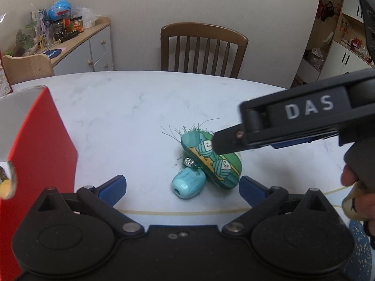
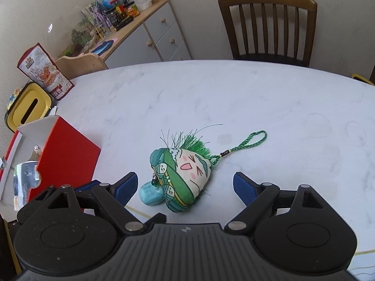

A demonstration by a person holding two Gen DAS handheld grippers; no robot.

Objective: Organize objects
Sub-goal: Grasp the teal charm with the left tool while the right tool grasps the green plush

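White marbled bench (image 1: 117, 107) fills the left wrist view, a wooden chair (image 1: 204, 46) behind it. Left gripper (image 1: 182, 187) stands wide and empty; the green sachet charm (image 1: 211, 161) and turquoise bead (image 1: 187, 183) lie just ahead between its fingers, a red box (image 1: 44, 145) to its left, the right gripper (image 1: 225, 142) overlapping the charm. From the right wrist, right gripper (image 2: 185, 187) spreads wide, the charm (image 2: 180, 175) between its fingers untouched, its green cord (image 2: 253, 140) trailing ahead-right.
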